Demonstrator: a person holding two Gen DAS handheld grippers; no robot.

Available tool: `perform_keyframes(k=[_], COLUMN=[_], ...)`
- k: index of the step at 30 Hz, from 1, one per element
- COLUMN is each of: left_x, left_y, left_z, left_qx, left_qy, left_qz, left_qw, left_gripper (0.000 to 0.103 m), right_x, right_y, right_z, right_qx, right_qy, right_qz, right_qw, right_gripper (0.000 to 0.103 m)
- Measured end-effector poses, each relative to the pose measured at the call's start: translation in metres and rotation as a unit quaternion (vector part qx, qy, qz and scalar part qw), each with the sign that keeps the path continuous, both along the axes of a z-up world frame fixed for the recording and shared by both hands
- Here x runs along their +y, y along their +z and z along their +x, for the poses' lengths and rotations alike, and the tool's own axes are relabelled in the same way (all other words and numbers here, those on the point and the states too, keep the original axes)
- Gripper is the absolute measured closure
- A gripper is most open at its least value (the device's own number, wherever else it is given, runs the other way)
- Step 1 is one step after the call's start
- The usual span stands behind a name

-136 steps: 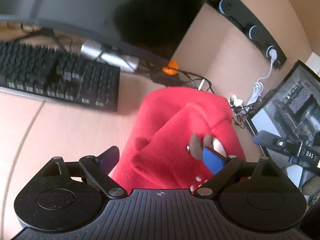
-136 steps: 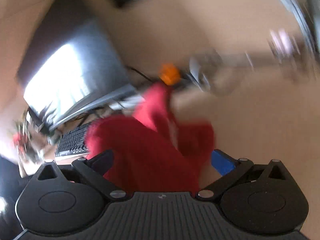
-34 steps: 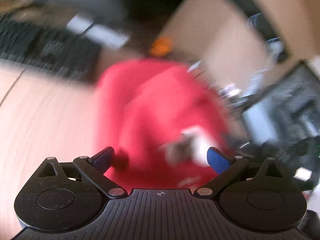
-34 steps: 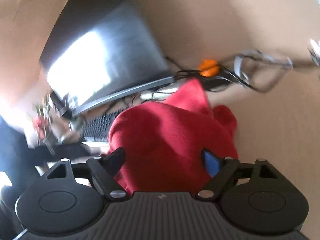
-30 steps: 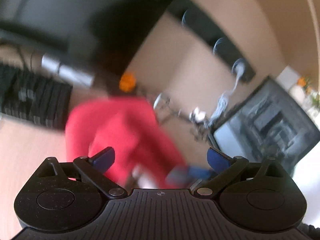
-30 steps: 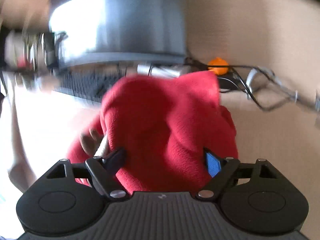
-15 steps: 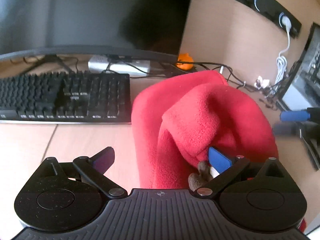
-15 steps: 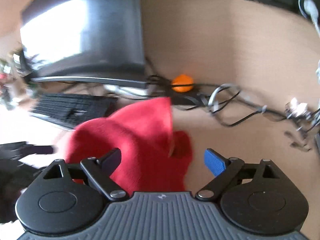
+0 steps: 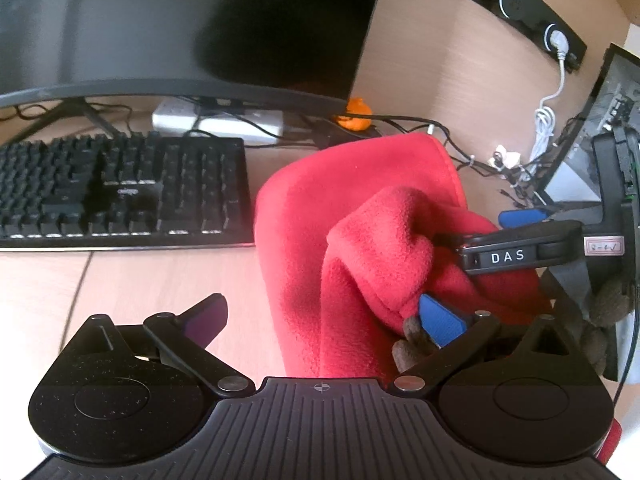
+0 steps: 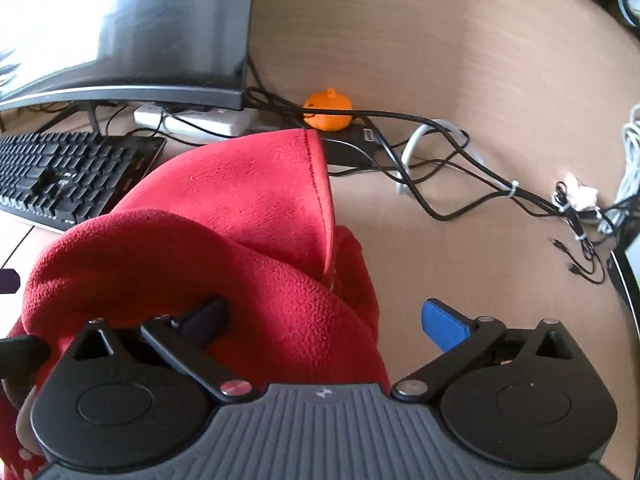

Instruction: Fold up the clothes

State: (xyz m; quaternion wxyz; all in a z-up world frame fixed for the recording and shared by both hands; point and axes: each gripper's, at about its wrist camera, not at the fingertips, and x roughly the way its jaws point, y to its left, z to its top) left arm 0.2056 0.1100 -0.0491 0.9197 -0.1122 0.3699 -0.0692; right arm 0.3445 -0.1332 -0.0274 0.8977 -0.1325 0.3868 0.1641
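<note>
Red fleece garment [image 9: 360, 216], lower edge hidden

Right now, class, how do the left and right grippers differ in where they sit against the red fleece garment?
The left gripper meets the red fleece garment with its blue fingertip only; its dark fingertip hangs over bare desk. The right gripper is the reverse: dark fingertip buried in a fold, blue one over desk. Both stand wide open.

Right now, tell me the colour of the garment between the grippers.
Red fleece garment, plain on the outside; clearest in the right wrist view.
</note>
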Motion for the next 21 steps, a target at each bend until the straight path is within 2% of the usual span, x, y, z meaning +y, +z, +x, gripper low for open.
perform_keyframes(k=[4,7,10,13,16,19,21], left_x=[0.003,0.008,0.014,0.015,0.013,0.011,0.004], left_y=[-0.004,-0.006,-0.005,0.005,0.020,0.029,0.027], left_z=[0.008,0.011,0.015,0.021,0.028,0.039,0.051], left_qx=[0.001,0.002,-0.006,-0.025,-0.048,-0.054,-0.045], left_qy=[-0.020,-0.036,-0.044,-0.046,-0.050,-0.049,-0.043], left_qz=[-0.004,-0.009,-0.012,-0.005,-0.001,0.010,0.055], left_qw=[0.9998,0.9993,0.9990,0.9986,0.9976,0.9972,0.9965], left_gripper=[0.000,0.000,0.000,0.000,0.000,0.000,0.000], right_x=[0.001,-0.011,-0.021,-0.018,-0.009,-0.002,0.001], right_y=[0.027,0.056,0.069,0.055,0.026,0.011,0.009], right_z=[-0.012,-0.034,-0.060,-0.083,-0.091,-0.091,-0.091], right_qx=[-0.027,-0.033,0.006,0.072,0.114,0.120,0.120], right_qy=[0.000,0.004,0.027,0.070,0.083,0.080,0.077], right_qz=[-0.003,0.045,0.098,0.138,0.130,0.115,0.117], right_qw=[1.000,0.998,0.995,0.985,0.981,0.983,0.983], right_gripper=[0.001,0.000,0.000,0.000,0.000,0.000,0.000])
